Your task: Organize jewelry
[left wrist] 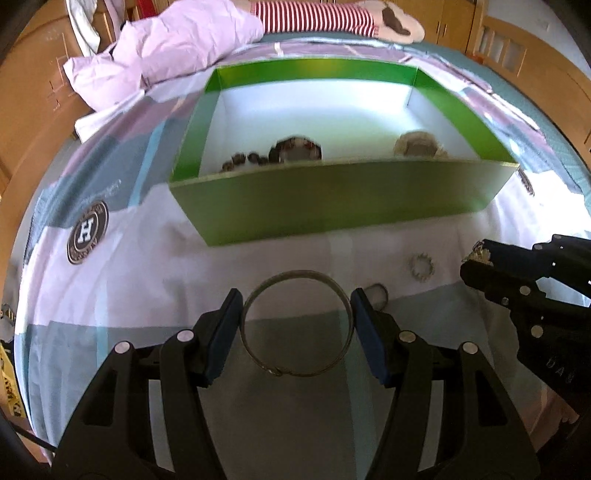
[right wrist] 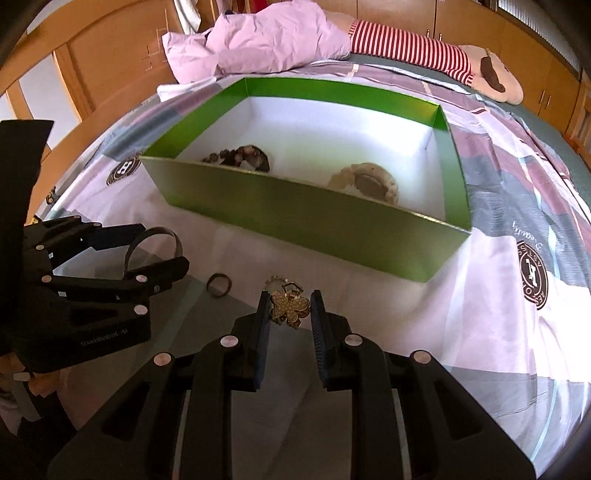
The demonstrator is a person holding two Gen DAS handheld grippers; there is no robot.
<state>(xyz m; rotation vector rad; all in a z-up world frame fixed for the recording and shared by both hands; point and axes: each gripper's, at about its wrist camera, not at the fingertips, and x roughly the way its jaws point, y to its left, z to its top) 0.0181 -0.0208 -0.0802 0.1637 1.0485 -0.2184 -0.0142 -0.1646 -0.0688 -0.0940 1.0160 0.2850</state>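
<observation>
My left gripper (left wrist: 297,308) is shut on a thin metal bangle (left wrist: 258,295), its pads touching both sides; the bangle also shows in the right wrist view (right wrist: 173,238). My right gripper (right wrist: 290,306) is shut on a gold flower-shaped brooch (right wrist: 290,310); the gripper also shows in the left wrist view (left wrist: 476,258). A green box (left wrist: 332,195) with a white inside stands just beyond on the bed. It holds a dark bead bracelet (left wrist: 295,149) and a pale bracelet (left wrist: 417,146).
A small ring (left wrist: 378,293) and a toothed silver ring (left wrist: 421,267) lie on the patchwork bedsheet (left wrist: 110,295) before the box. A pink pillow (left wrist: 166,48) and a striped plush toy (left wrist: 317,16) lie beyond. Wooden cupboards surround the bed.
</observation>
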